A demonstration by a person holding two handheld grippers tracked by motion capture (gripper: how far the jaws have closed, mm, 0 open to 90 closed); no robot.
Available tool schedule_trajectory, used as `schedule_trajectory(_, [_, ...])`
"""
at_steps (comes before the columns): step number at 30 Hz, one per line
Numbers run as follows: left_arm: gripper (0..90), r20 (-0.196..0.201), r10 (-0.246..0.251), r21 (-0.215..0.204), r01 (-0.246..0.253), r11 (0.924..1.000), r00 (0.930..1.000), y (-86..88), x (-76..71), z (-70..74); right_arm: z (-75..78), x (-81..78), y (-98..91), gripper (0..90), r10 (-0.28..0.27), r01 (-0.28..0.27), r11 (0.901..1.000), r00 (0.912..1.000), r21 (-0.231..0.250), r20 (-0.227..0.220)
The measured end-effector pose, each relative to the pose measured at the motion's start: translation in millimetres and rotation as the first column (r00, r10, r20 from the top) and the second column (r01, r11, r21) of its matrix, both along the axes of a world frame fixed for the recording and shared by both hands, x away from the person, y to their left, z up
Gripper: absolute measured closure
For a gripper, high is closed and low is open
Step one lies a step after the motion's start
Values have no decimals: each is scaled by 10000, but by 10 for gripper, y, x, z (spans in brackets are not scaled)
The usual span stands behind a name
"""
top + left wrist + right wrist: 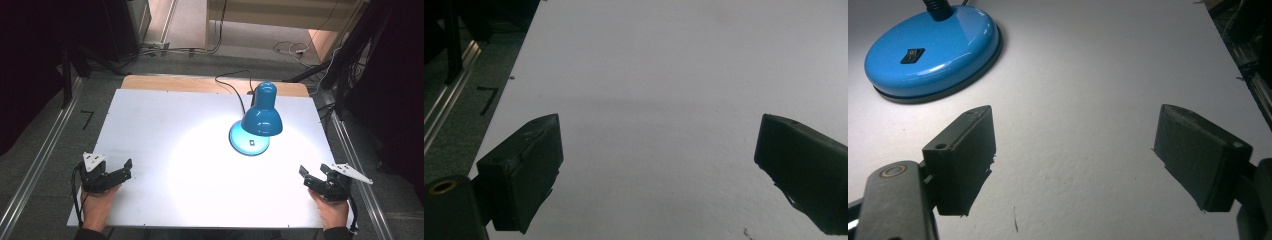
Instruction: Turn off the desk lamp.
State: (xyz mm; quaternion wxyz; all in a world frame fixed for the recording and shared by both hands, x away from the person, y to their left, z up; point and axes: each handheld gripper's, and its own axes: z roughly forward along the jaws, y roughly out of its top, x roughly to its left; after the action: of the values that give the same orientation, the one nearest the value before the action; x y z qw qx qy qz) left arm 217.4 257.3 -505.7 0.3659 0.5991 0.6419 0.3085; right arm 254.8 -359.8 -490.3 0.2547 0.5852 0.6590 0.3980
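Observation:
A blue desk lamp (pixel 261 116) stands lit on the white table (pixel 165 125), right of centre, its shade over its round base (pixel 930 50). A black rocker switch (pixel 912 55) sits on the base. My left gripper (pixel 122 170) rests near the table's front left corner, held by a hand, open with nothing between its jaws. My right gripper (pixel 311 176) rests near the front right corner, also open and empty, pointing toward the lamp base, which lies ahead and to its left in the right gripper view.
The lamp's black cable (pixel 234 82) runs off the table's far edge. A pool of light covers the table's middle. Metal rails (pixel 40 160) flank both sides of the table, with dark floor and cables (pixel 295 49) beyond.

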Motion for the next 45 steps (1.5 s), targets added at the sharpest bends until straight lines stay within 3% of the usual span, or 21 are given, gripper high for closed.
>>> schedule_trajectory(45, [58, -37, -22, 0, 22, 10000, 10000, 2, 3, -4, 0, 125, 248, 168, 604, -602, 9974, 9982, -393, 50])
